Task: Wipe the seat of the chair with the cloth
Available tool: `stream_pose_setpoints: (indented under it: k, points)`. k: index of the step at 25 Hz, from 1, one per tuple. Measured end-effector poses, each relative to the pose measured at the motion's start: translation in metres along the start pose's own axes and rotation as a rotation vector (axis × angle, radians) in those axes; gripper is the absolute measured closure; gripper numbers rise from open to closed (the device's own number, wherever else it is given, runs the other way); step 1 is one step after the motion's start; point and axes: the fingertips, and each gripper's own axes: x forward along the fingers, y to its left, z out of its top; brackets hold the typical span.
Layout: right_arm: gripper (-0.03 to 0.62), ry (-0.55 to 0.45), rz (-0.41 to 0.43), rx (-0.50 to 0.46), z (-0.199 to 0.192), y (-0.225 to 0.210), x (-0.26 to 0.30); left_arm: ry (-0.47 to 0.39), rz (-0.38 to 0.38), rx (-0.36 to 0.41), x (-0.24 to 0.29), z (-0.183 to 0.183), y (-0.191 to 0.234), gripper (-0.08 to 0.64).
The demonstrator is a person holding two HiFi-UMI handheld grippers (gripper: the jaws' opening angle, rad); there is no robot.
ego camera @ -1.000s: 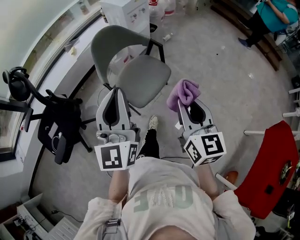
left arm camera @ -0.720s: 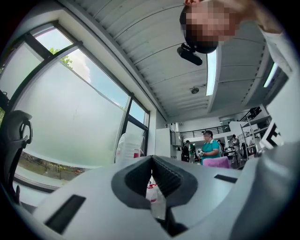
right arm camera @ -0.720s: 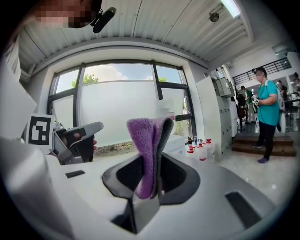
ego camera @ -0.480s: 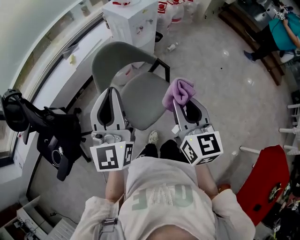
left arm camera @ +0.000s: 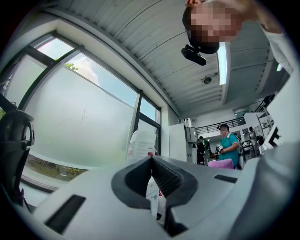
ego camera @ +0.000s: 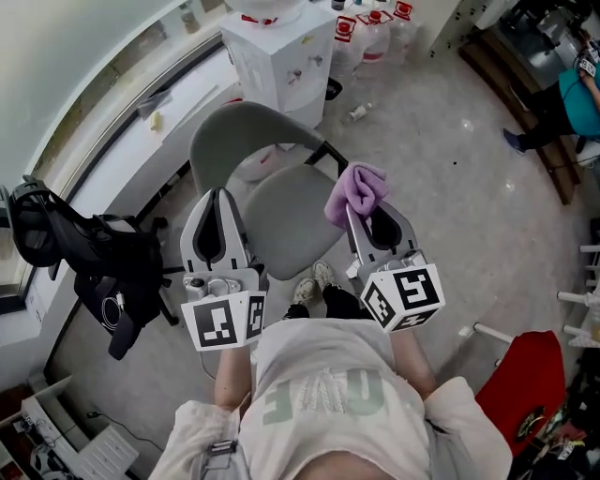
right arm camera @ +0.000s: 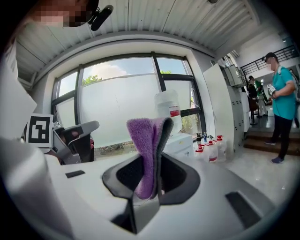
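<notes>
The right gripper (right arm camera: 153, 161) is clamped on the purple cloth (right arm camera: 146, 136), held above the front right of the grey chair seat (ego camera: 286, 211). The left gripper (left arm camera: 152, 159) is closed and empty. What the red-capped bottles (ego camera: 370, 28) contain is unclear.

Held level and side by side at mid-frame, both claws pointed toward the upper edge. The left claw (ego camera: 217, 197) had its jaws pressed together with nothing between them. The right claw (ego camera: 363, 214) was clamped on a purple cloth (ego camera: 357, 190).
</notes>
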Motion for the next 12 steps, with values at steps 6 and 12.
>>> stream_pose_setpoints:
  k: [6,12]
  points:
    - [0.497,0.011,0.064,-0.008,0.009,-0.019,0.023,0.001,0.063,0.027,0.016,-0.001,-0.003,0.548]
    - [0.497,0.055,0.144,-0.015,0.003,-0.023,0.040,0.004,0.127,0.049,0.019,-0.005,-0.004,0.548]
